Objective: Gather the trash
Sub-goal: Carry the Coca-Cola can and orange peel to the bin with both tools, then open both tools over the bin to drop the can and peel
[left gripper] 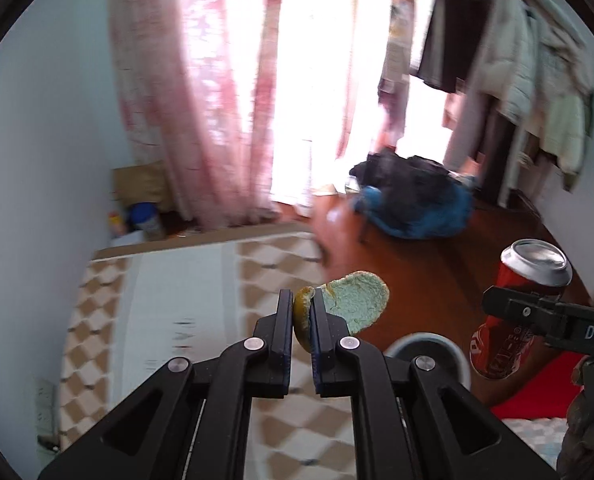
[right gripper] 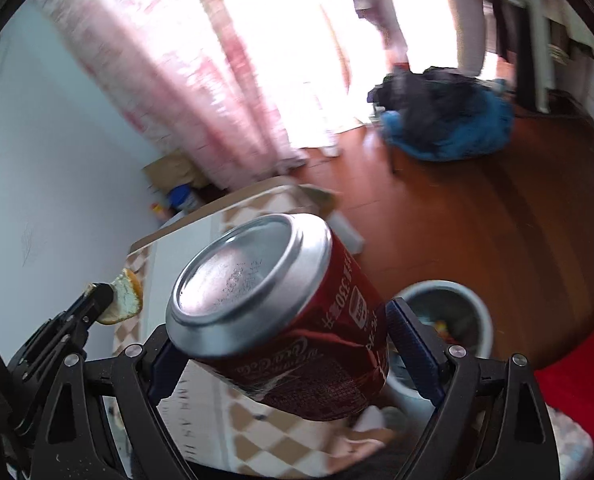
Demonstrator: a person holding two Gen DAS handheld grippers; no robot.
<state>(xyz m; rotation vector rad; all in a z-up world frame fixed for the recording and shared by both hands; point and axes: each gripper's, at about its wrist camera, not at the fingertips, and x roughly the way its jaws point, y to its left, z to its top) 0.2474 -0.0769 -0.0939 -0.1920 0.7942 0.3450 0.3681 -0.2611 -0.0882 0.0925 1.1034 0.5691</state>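
My left gripper (left gripper: 301,320) is shut on a piece of orange peel (left gripper: 353,304), pale pith facing up, held above the checkered table. In the right wrist view the same peel (right gripper: 123,296) shows at the left, pinched by the left gripper (right gripper: 107,300). My right gripper (right gripper: 281,340) is shut on a red cola can (right gripper: 293,320), held tilted with its silver base toward the camera. The can (left gripper: 525,300) and the right gripper (left gripper: 509,310) also appear at the right of the left wrist view. A grey trash bin (right gripper: 473,312) stands on the floor below and right of the can; its rim (left gripper: 429,346) shows behind my left fingers.
A table with a checkered cloth (left gripper: 169,320) lies below both grippers. Pink curtains (left gripper: 217,100) hang at a bright window. A blue and black heap (left gripper: 417,204) sits on the wooden floor (right gripper: 497,220). Clothes (left gripper: 537,80) hang at right. Bottles and a carton (left gripper: 141,216) stand in the corner.
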